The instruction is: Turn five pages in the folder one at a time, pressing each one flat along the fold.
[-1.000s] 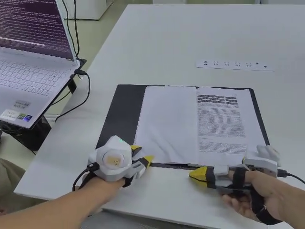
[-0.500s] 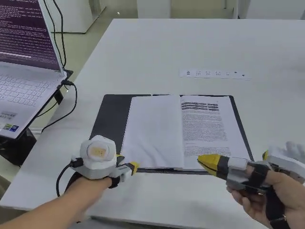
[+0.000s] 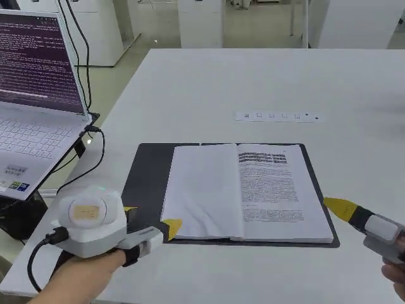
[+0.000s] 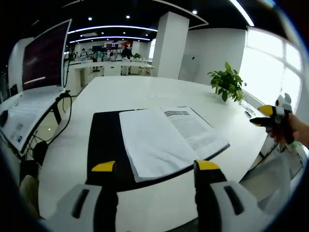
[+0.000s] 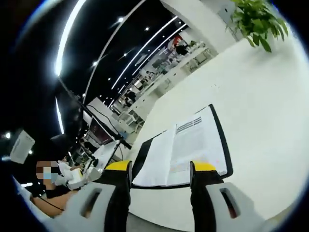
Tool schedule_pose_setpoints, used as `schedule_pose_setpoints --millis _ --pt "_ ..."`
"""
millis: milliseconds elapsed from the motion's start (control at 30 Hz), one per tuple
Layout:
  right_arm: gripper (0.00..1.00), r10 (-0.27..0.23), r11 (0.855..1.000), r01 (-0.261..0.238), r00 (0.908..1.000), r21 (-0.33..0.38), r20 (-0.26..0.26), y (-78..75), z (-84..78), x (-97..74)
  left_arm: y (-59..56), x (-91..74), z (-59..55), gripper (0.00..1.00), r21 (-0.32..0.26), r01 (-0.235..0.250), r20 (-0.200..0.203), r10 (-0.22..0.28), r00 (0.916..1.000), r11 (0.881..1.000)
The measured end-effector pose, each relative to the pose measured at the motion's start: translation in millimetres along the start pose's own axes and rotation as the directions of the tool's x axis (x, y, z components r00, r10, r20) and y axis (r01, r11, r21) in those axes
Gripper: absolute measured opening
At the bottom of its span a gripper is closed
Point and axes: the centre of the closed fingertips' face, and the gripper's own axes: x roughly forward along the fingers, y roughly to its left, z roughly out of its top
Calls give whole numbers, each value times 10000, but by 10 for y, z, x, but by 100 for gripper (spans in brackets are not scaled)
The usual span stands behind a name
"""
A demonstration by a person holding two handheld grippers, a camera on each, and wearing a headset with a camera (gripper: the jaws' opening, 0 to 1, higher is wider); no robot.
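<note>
looking down at the bench: folder lies open and flat on the white table, black cover showing at the left, blank page on the left of the fold, printed page on the right. print too small to read. laptop cut off at the left edge, its cable trailing off the table side. small strip w/ markings beyond the folder, can't make out what it is. right gripper cut off at the frame's right edge, just one yellow tip clear in head view. left gripper sits at the folder's near-left corner, its body hiding part of that corner; touching or not, can't tell. left gripper view: jaws spread wide, nothing btwn them, folder right ahead, right gripper off to the side beyond the folder's far corner. right gripper view: jaws apart and empty, folder ahead btwn the tips. right tip is near the folder's near-right corner, apart from it.
</note>
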Motion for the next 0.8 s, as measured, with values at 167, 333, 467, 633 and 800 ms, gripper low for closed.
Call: schedule_pose_setpoints --millis 167,333,467,633,800 --pt "80 -807 9778 857 9962 -1912 338 -156 -68 -57 -29 -163 22 92 207 -333 187 329 9993 9992" --pt "99 -1652 9572 1553 9861 -2443 -201 -348 -210 -133 -45 -291 34 99 -185 -450 418 457 9981 9988" --pt "100 -1887 9542 1825 9820 -2371 -34 -422 -215 -197 -66 -331 11 99 -397 -485 427 502 9978 9980" --pt "100 -1781 9540 1708 9840 -2466 -75 -416 -217 -160 -99 -344 16 99 -100 -579 327 582 9978 9983" --pt "100 -1617 9548 1537 9868 -2544 -107 -298 -194 -85 -136 -352 67 99 37 -543 390 542 9978 9985"
